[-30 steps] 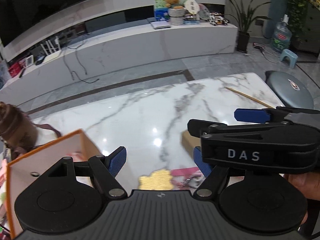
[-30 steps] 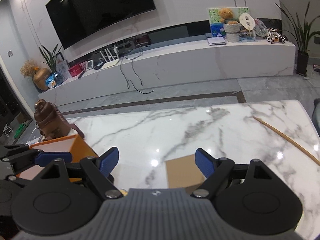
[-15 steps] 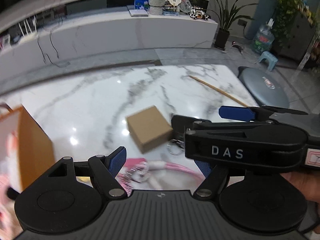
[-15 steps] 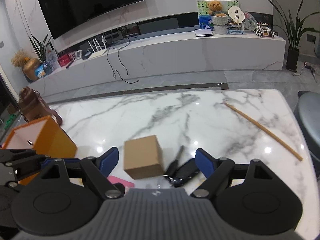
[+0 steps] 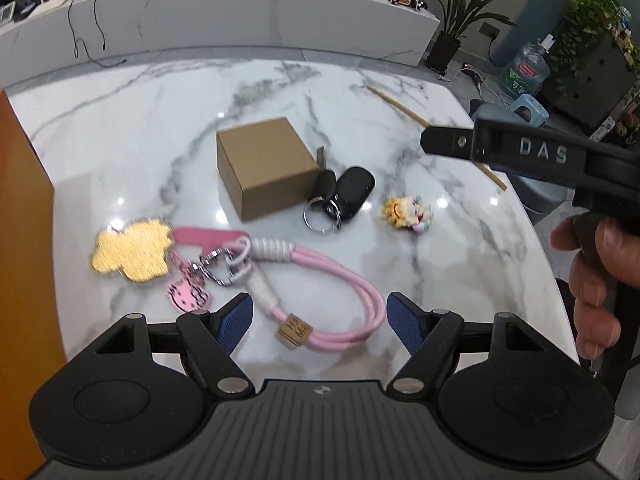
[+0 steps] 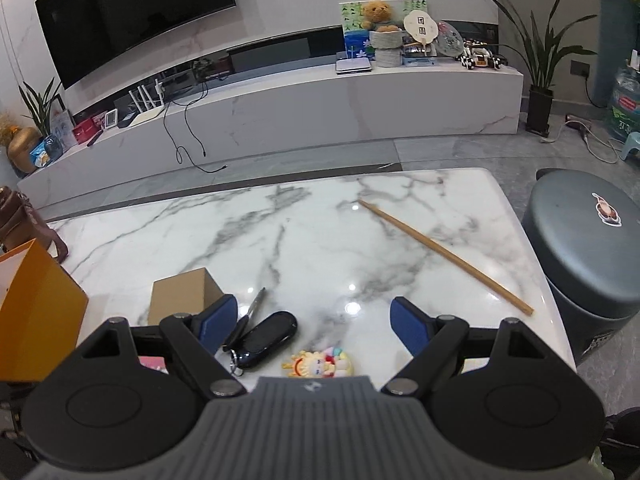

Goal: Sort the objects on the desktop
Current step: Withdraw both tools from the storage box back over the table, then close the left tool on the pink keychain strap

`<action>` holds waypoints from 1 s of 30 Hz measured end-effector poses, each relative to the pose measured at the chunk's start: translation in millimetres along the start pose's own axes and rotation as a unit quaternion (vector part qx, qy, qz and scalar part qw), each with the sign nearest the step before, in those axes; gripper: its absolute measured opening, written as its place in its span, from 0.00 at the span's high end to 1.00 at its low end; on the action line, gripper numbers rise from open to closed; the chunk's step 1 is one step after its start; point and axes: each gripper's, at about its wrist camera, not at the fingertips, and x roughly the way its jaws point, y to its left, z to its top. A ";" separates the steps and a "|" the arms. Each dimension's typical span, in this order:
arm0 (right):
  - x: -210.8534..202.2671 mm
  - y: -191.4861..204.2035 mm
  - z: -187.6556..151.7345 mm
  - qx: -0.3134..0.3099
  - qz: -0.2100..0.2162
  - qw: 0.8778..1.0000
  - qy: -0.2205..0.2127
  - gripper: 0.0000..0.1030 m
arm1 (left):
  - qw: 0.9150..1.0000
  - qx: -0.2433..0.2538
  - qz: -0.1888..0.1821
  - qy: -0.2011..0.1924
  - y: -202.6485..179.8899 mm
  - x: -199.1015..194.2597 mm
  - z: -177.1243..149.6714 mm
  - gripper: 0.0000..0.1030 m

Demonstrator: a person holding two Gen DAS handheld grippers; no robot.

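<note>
Marble tabletop (image 5: 160, 128) carries a cardboard box (image 5: 266, 174); just right of it lie black keys (image 5: 340, 196), further right a small figurine (image 5: 408, 208), nearer than it a pink lanyard (image 5: 320, 280). Left gripper (image 5: 319, 316) and right gripper (image 6: 313, 322) hover empty, fingers spread.

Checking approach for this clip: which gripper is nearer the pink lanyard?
Left. The left gripper hangs open right over the pink lanyard; the right gripper sits open over the car key.
</note>
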 end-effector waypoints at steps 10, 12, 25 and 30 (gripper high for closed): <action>9.1 -2.0 -2.5 0.001 0.006 1.000 0.006 0.18 | 1.000 -0.022 0.003 0.018 15.6 16.5 -10.7 0.15; 11.1 -2.2 -2.3 0.002 0.006 1.000 0.007 0.18 | 0.999 -0.036 -0.013 0.016 23.3 17.9 -12.8 0.17; 24.7 -8.7 -7.0 -0.024 -0.026 0.999 0.016 0.18 | 0.999 0.023 -0.021 0.015 9.8 18.6 -15.8 0.80; 27.3 -17.9 -8.1 -0.034 -0.044 0.998 0.018 0.18 | 0.989 0.128 -0.052 0.055 -20.8 18.3 -35.1 0.80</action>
